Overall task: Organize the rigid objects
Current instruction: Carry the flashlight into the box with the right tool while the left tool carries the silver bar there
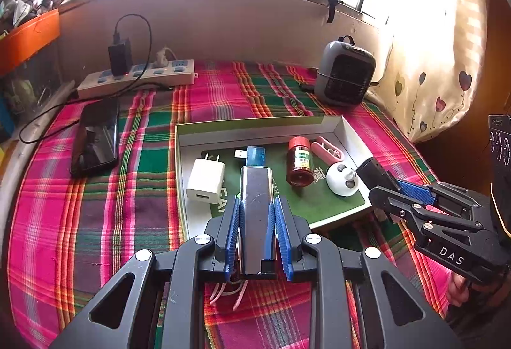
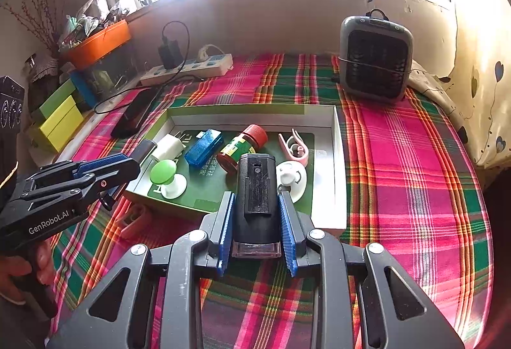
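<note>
The left gripper [image 1: 255, 208] pinches a long silver and black device [image 1: 256, 221] between its blue pads, and its jaws are pressed on both long sides of it. The device points forward over the near edge of the shallow cardboard box [image 1: 255, 125], which lies on a bed with a pink and green plaid sheet [image 1: 95, 205].

The right gripper [image 2: 257, 205] holds a black block with a clear end [image 2: 256, 205]; its jaws clamp on the two sides of the block. This block hangs above the near part of the box, in front of a white round hook [image 2: 292, 178].

Inside the box lie a white charger plug [image 1: 204, 179], a blue USB stick [image 1: 254, 154], a small brown bottle with a red cap [image 1: 299, 162], a pink clip [image 1: 327, 151] and, seen only in the right wrist view, a green knob on a white base [image 2: 167, 176].

A black phone [image 1: 95, 138] lies left of the box, near a power strip [image 1: 137, 80]. A grey small heater [image 1: 345, 74] stands behind the box, well apart from it.
</note>
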`<action>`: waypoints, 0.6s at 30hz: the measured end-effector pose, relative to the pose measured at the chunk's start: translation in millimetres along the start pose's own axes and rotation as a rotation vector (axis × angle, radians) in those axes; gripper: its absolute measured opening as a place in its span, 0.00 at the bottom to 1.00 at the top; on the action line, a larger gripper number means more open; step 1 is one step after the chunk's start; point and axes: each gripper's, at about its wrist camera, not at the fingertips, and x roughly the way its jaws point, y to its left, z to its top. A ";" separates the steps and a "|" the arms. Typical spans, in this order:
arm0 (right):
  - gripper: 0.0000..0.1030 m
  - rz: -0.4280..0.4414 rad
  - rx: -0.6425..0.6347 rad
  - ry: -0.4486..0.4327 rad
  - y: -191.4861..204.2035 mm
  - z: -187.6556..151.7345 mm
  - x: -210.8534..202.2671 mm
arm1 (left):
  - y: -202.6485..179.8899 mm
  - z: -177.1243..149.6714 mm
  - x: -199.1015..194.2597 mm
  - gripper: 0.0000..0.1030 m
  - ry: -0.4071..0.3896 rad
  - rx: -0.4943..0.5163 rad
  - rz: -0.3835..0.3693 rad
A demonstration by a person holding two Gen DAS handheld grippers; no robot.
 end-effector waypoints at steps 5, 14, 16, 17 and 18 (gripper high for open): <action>0.27 -0.006 0.001 -0.001 -1.7 5.4 4.7 | 3.0 4.0 6.7 0.21 0.002 0.003 0.011; 0.27 -0.025 0.016 0.002 -8.4 16.2 18.6 | 6.7 13.7 25.0 0.21 0.001 0.020 0.035; 0.27 -0.028 0.025 0.002 -10.9 19.0 22.4 | 7.1 15.6 29.2 0.21 0.000 0.022 0.038; 0.27 -0.029 0.028 0.004 -12.4 20.5 24.8 | 7.3 15.7 29.7 0.21 0.000 0.021 0.036; 0.27 -0.031 0.030 0.005 -13.4 21.7 27.0 | 7.6 16.4 31.5 0.21 0.001 0.018 0.038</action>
